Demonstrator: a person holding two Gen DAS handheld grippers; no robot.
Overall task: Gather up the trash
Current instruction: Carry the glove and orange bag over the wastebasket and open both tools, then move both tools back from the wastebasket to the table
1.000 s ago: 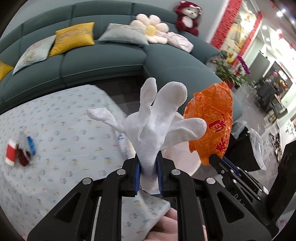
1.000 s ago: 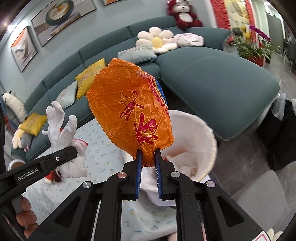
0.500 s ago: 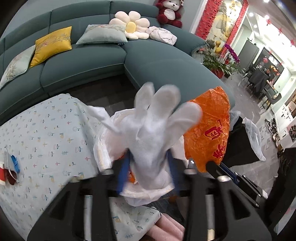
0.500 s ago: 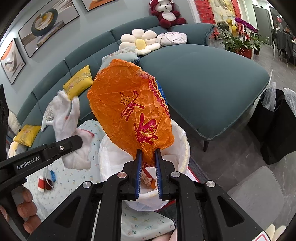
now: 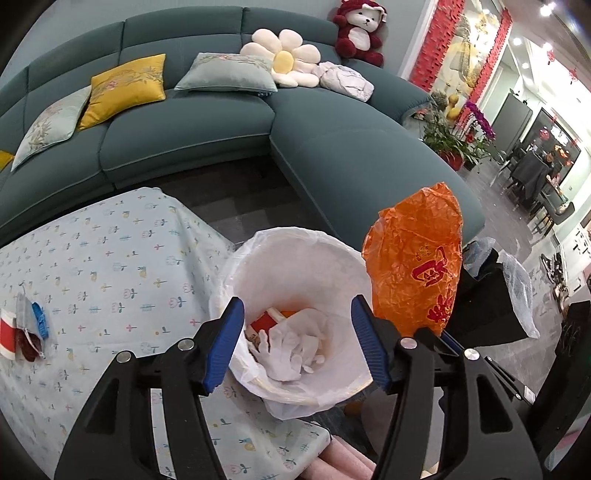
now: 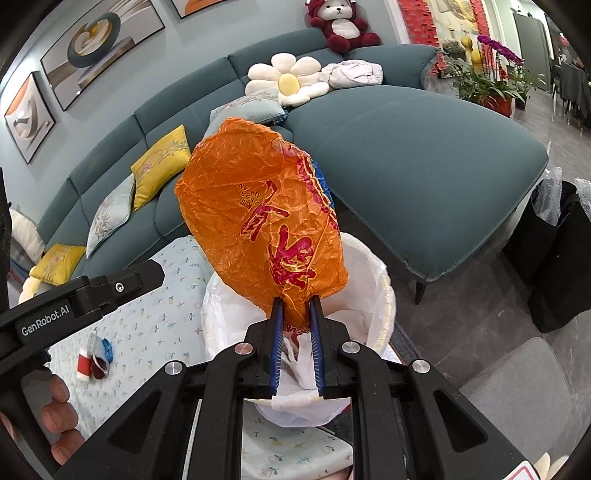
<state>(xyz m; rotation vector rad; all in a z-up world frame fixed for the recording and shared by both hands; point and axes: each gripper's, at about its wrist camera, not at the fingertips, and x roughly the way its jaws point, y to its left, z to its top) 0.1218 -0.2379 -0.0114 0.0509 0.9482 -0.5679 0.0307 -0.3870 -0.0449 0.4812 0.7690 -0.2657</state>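
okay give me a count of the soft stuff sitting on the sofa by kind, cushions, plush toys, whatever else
Yellow cushions: 2
Pale grey-green cushions: 2
Flower-shaped cushion: 1
Teddy bear in red: 1
Bundled white cloth: 1
Total: 7, counted from the right wrist view; anything behind the orange bag is hidden.
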